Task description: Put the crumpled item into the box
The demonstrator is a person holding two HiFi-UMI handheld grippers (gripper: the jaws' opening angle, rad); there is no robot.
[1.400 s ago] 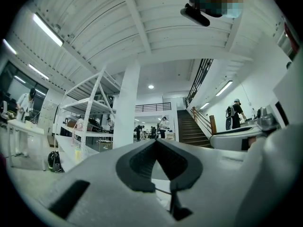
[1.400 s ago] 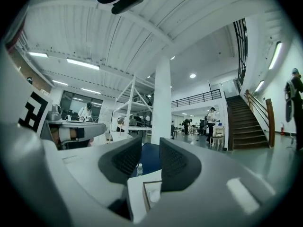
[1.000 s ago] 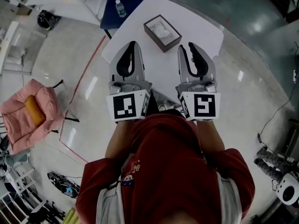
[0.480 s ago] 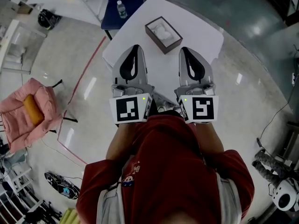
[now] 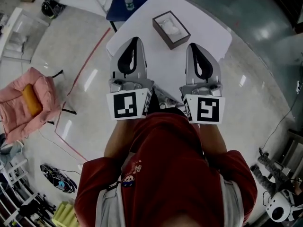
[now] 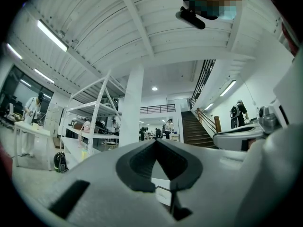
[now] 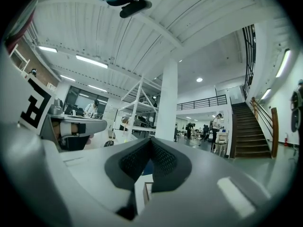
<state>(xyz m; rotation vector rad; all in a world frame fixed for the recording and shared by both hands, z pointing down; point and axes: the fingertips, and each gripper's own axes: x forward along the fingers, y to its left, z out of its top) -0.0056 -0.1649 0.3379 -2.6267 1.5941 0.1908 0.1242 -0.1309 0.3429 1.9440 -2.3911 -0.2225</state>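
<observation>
A dark brown open box (image 5: 181, 37) stands on the white table (image 5: 213, 32), with a white crumpled item (image 5: 170, 28) lying inside it. Both grippers are held up side by side over the table's near edge, short of the box. My left gripper (image 5: 134, 40) is shut with nothing between its jaws, and its tips meet in the left gripper view (image 6: 155, 140). My right gripper (image 5: 194, 46) is likewise shut and empty, its pads pressed together in the right gripper view (image 7: 150, 138).
A water bottle (image 5: 128, 0) stands on a blue chair beyond the table's far left corner. A pink seat with an orange cushion (image 5: 28, 105) sits on the floor at the left. A red tape line (image 5: 90, 63) runs along the floor beside the table.
The right gripper's jaws have gone from spread apart to shut. The left gripper stays shut. Both grippers sit in about the same place, and the box shows a little farther up and right.
</observation>
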